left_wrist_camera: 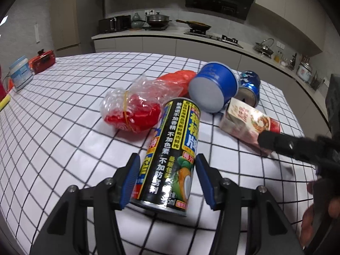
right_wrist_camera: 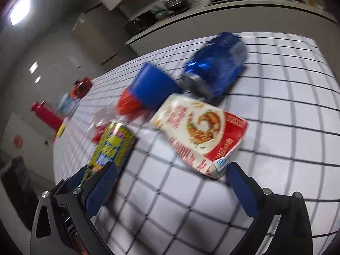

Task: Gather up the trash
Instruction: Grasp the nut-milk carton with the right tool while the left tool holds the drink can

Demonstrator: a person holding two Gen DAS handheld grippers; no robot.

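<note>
The black can (left_wrist_camera: 170, 155) is being clamped by the left gripper (left_wrist_camera: 167, 180), one blue pad on each side. The right gripper (right_wrist_camera: 170, 182) is being held apart, its jaws empty, just before the carton (right_wrist_camera: 201, 131). Two cans, one carton, one blue cup (left_wrist_camera: 213, 89) and two bags are being counted on the checked table (left_wrist_camera: 63, 127). A hand (left_wrist_camera: 318, 218) is being shown in the left view only; the blue can's (right_wrist_camera: 216, 70) side is seen best in the blurred right view.

Checked tablecloth (left_wrist_camera: 63, 140); wok (left_wrist_camera: 196, 26); kettle (left_wrist_camera: 264, 45) on counter.
</note>
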